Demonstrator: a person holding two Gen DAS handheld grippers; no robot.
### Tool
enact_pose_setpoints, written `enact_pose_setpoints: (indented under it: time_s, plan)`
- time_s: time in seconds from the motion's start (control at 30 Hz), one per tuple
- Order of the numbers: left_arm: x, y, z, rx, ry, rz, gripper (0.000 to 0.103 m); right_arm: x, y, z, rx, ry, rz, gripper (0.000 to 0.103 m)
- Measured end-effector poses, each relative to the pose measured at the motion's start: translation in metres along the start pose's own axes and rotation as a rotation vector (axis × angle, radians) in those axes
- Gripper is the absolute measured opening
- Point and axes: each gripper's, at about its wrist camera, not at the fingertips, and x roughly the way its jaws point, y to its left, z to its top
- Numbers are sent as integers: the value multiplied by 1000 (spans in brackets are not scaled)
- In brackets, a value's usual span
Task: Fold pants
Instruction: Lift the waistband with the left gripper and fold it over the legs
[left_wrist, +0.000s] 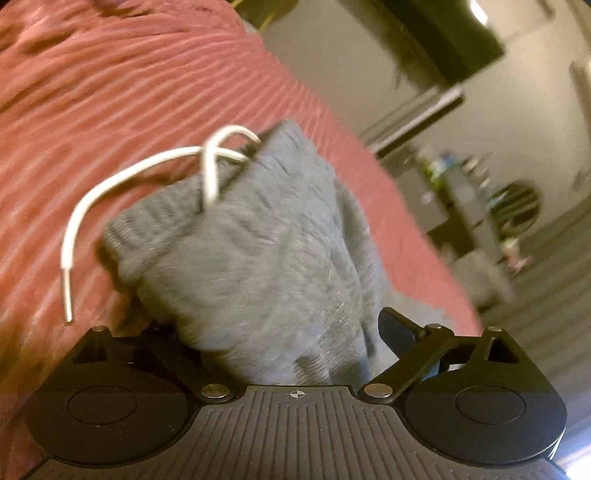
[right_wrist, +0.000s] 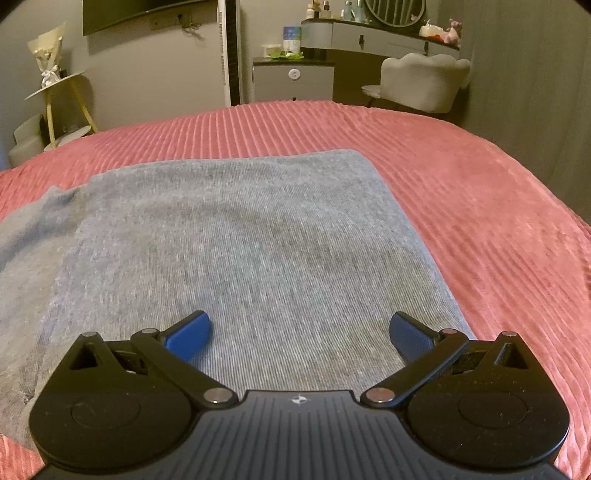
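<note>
**Grey pants half-lifted off the bed**

On the pink ribbed bed (right_wrist: 461, 177) lie the grey pants (right_wrist: 229, 240), flat under the right gripper (right_wrist: 299, 332), whose jaws stand wide apart above the cloth. The left gripper (left_wrist: 266, 332) carries the waistband end bunched between its fingers, seemingly clamped on it, the white drawstring (left_wrist: 122, 177) dangling. The knit looks soft, light and floppy; best taken at waistband or hem corners.

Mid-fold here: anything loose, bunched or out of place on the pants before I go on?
Yes. In the left wrist view the white drawstring hangs loose out of the waistband, crossed over itself, and the pants are bunched at the left hand-held gripper. In the right wrist view the pants lie mostly flat on the red bedspread.
</note>
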Motion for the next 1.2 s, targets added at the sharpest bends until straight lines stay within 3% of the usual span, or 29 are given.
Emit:
enact_pose_setpoints:
  time_s: [0.07,0.13,0.2,0.37,0.47,0.57,0.63,0.73,0.87,1.0,1.2]
  plan:
    - [2,-11,-2,74,-10,20,92,0,0,0,0,0,0,103]
    - [2,-15,-1,113,-8,17,56,0,0,0,0,0,0,103]
    - [-1,-9,0,75,-9,-32,48,0,0,0,0,-1,0,103]
    - [15,-4,5,3,36,21,54,0,0,0,1,-1,0,103]
    - [23,-5,11,-42,58,30,64,0,-1,1,4,0,4,103]
    - [27,-6,14,-63,57,51,58,-1,-2,2,11,0,8,103]
    - [20,-7,8,-16,46,94,40,-4,-2,3,15,-7,12,103]
    - [11,-13,7,4,16,116,27,-18,-6,5,23,-65,10,103]
    - [-8,-36,10,55,-56,134,23,-43,-15,8,38,-179,-22,103]
    - [-22,-70,6,103,-112,190,23,-57,-33,13,86,-218,-35,103]
    - [-37,-170,-12,337,-205,192,23,-77,-66,17,222,-283,-58,103]
